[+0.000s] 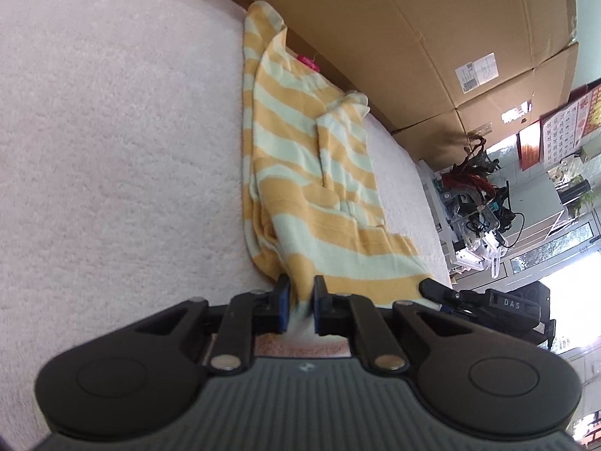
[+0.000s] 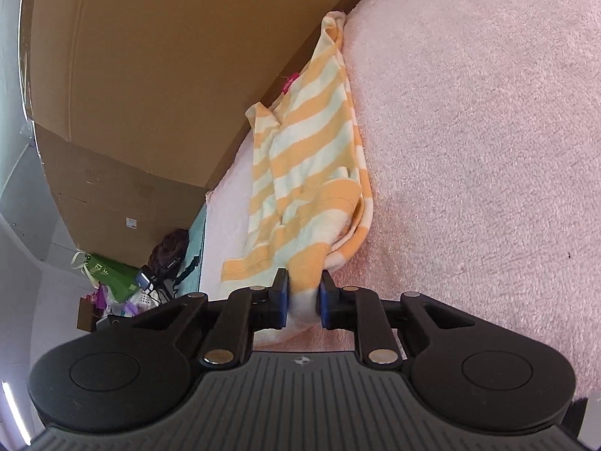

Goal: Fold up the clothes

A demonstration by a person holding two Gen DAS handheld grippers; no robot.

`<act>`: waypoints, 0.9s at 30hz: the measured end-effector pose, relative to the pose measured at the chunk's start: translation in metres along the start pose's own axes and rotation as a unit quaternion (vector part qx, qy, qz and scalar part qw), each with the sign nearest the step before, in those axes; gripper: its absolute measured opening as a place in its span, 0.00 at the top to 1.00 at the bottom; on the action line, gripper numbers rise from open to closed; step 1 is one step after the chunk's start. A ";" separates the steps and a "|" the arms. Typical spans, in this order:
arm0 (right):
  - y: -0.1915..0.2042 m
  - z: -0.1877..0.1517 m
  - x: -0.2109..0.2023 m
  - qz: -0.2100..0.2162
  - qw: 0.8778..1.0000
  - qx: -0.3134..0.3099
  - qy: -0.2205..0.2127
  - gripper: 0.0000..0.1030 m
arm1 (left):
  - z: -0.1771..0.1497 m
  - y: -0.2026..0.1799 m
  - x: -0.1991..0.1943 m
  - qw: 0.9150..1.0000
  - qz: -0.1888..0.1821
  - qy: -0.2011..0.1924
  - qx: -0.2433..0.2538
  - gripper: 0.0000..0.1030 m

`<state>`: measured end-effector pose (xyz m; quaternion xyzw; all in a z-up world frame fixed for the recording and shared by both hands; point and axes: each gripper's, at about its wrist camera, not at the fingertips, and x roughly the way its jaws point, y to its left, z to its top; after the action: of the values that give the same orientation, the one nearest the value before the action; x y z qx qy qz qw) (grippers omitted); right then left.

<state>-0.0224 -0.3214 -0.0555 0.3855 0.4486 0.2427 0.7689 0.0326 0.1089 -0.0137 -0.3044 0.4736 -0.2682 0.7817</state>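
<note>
A yellow and pale mint striped garment (image 1: 300,158) lies stretched out on a pale pink fluffy blanket (image 1: 112,131), its far end against a cardboard box. It has a small pink tag (image 1: 308,62) near the far edge. My left gripper (image 1: 300,300) is shut on the garment's near edge, with cloth bunched between the blue pads. In the right wrist view the same garment (image 2: 311,158) runs away from me, and my right gripper (image 2: 304,300) is shut on its other near corner. The right gripper's tip also shows in the left wrist view (image 1: 432,287).
A large cardboard box (image 1: 413,37) stands along the blanket's far edge, also in the right wrist view (image 2: 150,75). Beyond the bed's end are a cluttered shelf with cables (image 1: 477,203) and a wall calendar (image 1: 563,131). Bags (image 2: 112,274) lie on the floor.
</note>
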 end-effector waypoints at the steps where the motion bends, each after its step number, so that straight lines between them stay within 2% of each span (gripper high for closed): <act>1: 0.001 0.000 0.001 -0.008 1.000 -0.005 0.001 0.82 | 0.002 0.001 -0.001 1.000 -0.002 0.003 -0.006 0.95; 3: 0.002 0.000 0.003 -0.025 1.000 -0.016 0.003 0.76 | 0.004 0.001 -0.001 1.000 0.006 0.006 -0.001 0.94; 5: 0.003 0.000 0.004 -0.046 0.998 -0.032 0.002 0.58 | 0.002 0.001 0.002 1.000 0.015 0.014 0.012 0.93; 6: 0.002 -0.001 0.001 -0.051 0.998 -0.039 0.001 0.59 | 0.000 0.001 0.002 0.999 0.020 0.014 0.021 0.89; 10: -0.007 -0.001 -0.012 -0.045 0.999 -0.024 0.016 0.47 | -0.005 0.002 -0.007 0.998 0.032 0.010 0.052 0.73; 11: -0.009 -0.002 -0.015 -0.044 0.999 -0.015 0.027 0.47 | -0.006 0.002 -0.012 0.998 0.035 0.011 0.057 0.66; 12: -0.011 -0.002 -0.016 -0.041 0.998 -0.006 0.038 0.47 | -0.007 0.002 -0.017 0.997 0.039 0.013 0.057 0.56; 14: -0.012 -0.003 -0.016 -0.040 0.998 0.004 0.053 0.46 | -0.009 0.003 -0.025 0.998 0.037 0.028 0.049 0.44; 18: -0.005 0.003 -0.003 -0.028 0.997 0.009 0.072 0.41 | -0.013 -0.007 -0.020 0.996 0.049 0.047 0.052 0.39; 19: -0.005 0.004 0.003 -0.020 0.997 0.013 0.076 0.41 | -0.013 -0.010 -0.017 0.996 0.049 0.047 0.050 0.39; 21: -0.006 0.007 0.013 -0.008 0.996 0.022 0.080 0.49 | -0.011 -0.007 -0.004 0.998 0.017 0.064 0.016 0.46; 22: -0.008 0.008 0.016 -0.012 0.996 0.025 0.079 0.67 | -0.010 -0.008 -0.001 0.998 0.024 0.063 0.014 0.50; 23: -0.009 0.008 0.016 -0.019 0.997 0.025 0.076 0.78 | -0.009 -0.009 0.002 0.997 0.032 0.062 0.013 0.77; 24: -0.011 0.007 0.015 -0.017 0.997 0.029 0.073 0.78 | -0.008 -0.010 0.004 0.997 0.039 0.061 0.011 0.91; 27: -0.014 0.004 0.007 0.003 0.997 0.034 0.067 0.79 | -0.005 0.006 0.004 0.997 0.015 0.061 -0.032 0.91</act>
<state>-0.0151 -0.3264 -0.0692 0.3952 0.5061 0.2552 0.7229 0.0306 0.1093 -0.0217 -0.3050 0.5335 -0.2590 0.7452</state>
